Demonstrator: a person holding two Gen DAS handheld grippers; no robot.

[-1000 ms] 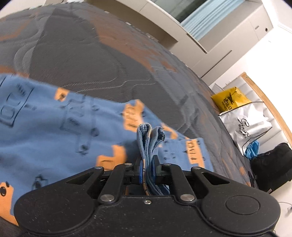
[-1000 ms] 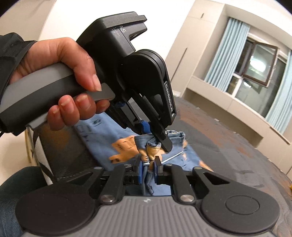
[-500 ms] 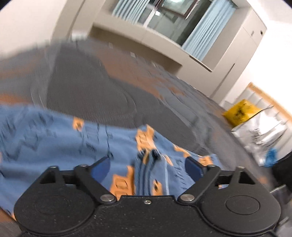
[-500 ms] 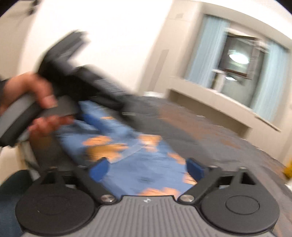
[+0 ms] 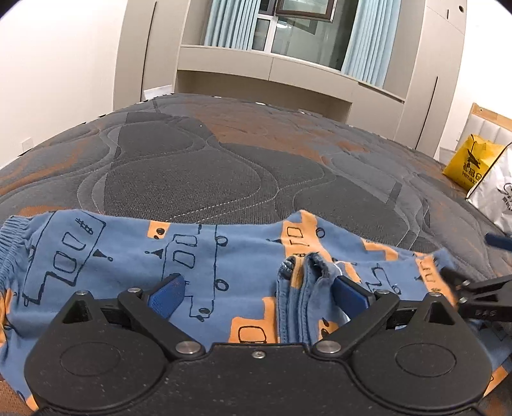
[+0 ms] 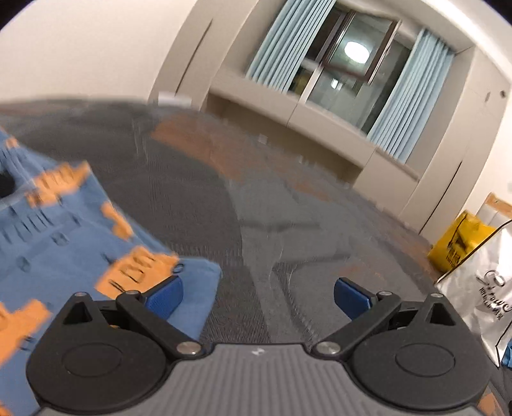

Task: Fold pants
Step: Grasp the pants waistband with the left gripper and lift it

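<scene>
The blue pants (image 5: 134, 256) with orange and black print lie flat across the near part of the dark quilted mattress (image 5: 198, 166). A bunched hem stands up between the jaws of my left gripper (image 5: 257, 296), which is open and just above the cloth. In the right wrist view the pants (image 6: 64, 230) lie at the left. My right gripper (image 6: 257, 296) is open and empty over bare mattress (image 6: 288, 224), just right of the pants' corner. The right gripper's black tip (image 5: 480, 300) shows at the right edge of the left wrist view.
A yellow bag (image 5: 470, 166) and a white plastic bag (image 5: 496, 198) stand beside the bed on the right. They also show in the right wrist view, the yellow bag (image 6: 460, 240) and the white bag (image 6: 480, 297). Beige cabinets and a curtained window (image 5: 300, 28) lie beyond the mattress.
Both grippers have opened and let go of the pants' hem. They have pulled back and levelled out, and the right gripper has swung to the right, off the cloth.
</scene>
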